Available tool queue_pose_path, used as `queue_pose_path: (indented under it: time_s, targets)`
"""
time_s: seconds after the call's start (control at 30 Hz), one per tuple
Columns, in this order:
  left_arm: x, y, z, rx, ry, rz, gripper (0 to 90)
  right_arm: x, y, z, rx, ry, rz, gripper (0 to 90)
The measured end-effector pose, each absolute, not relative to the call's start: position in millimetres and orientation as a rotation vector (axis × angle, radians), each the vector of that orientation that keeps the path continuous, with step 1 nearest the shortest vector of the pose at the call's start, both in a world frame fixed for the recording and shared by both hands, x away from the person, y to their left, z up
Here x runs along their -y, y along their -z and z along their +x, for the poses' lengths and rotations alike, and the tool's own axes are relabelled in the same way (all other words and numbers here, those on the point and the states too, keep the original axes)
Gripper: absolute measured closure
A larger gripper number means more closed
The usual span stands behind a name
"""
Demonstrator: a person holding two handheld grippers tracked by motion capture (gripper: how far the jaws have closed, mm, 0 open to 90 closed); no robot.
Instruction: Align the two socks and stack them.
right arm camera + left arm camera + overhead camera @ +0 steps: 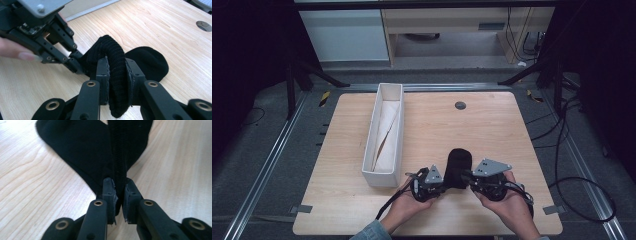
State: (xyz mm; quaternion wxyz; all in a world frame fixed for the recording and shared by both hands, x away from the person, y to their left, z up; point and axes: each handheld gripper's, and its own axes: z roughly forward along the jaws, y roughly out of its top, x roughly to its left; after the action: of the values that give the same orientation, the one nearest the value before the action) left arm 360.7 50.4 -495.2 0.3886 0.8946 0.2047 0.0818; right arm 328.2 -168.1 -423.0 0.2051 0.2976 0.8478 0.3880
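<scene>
Step in hand: a black sock (459,165) is gripped at its cuff end by 2 grippers, near the table's (492,125) front edge.
Left gripper (119,195): clenched on a thin fold of the cuff.
Right gripper (117,72): clamped on the thick ribbed cuff.
Sock's place: toe laid flat on the wood, pointing toward the far edge.
Next move, as judged: the cuff likely to be spread or folded, both grips being kept firm.
Nearby: a white box (384,134) with paper inside, along the left edge; no obstruction between.
</scene>
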Motion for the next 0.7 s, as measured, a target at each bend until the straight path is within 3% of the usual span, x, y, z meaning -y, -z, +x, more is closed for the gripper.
queue_pose_path:
  time_s: [0.7]
  targets:
    - [-53,493,358,-0.51,-0.137,2.303,83.4,163,423,342,-2.389,-1.029,0.866,75.4]
